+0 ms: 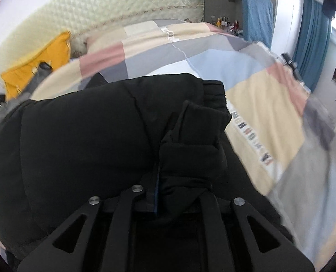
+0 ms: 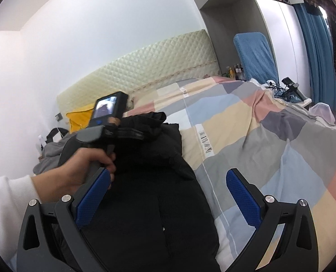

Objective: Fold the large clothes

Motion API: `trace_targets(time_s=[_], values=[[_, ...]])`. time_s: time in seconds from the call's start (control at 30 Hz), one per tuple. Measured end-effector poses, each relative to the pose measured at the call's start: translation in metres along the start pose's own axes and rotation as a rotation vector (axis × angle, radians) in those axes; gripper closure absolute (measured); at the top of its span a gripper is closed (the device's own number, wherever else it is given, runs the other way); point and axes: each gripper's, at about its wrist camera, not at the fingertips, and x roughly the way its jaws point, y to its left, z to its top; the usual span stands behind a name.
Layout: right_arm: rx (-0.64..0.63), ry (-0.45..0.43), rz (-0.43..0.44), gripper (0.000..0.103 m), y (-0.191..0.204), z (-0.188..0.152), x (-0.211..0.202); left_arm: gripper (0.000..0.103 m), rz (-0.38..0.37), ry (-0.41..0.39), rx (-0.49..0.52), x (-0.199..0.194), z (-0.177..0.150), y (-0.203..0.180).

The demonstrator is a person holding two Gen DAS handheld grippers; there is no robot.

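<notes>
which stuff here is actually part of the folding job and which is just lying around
Job: black padded jacket; left gripper, shut on a fold of it; right gripper, open above it.

Lying about: patchwork quilt, yellow pillow, grey garment, bottles.

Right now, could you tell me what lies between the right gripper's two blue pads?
In the right wrist view, only the black coat lies between the open right gripper's pads.
</notes>
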Motion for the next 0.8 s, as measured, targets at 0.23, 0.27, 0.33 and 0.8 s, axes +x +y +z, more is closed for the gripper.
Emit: trace_targets(time_s=[0.23, 0.27, 0.33, 0.8], values=[[-0.041, -0.001, -0.018, 0.0, 0.012, -0.001, -0.001, 0.04, -0.129, -0.008, -0.101, -0.043, -0.002, 0.023], [-0.052, 0.001, -0.022, 0.0, 0.014, -0.001, 0.0, 0.024, -0.134, -0.02, -0.099, -0.05, -0.003, 0.025], [-0.073, 0.009, -0.027, 0.0, 0.019, -0.002, 0.001, 0.019, -0.139, -0.067, -0.093, -0.072, -0.006, 0.031], [-0.159, 0.008, 0.032, 0.0, 0.053, -0.002, -0.006, 0.019, 0.07, -0.158, -0.144, -0.166, -0.081, 0.142]])
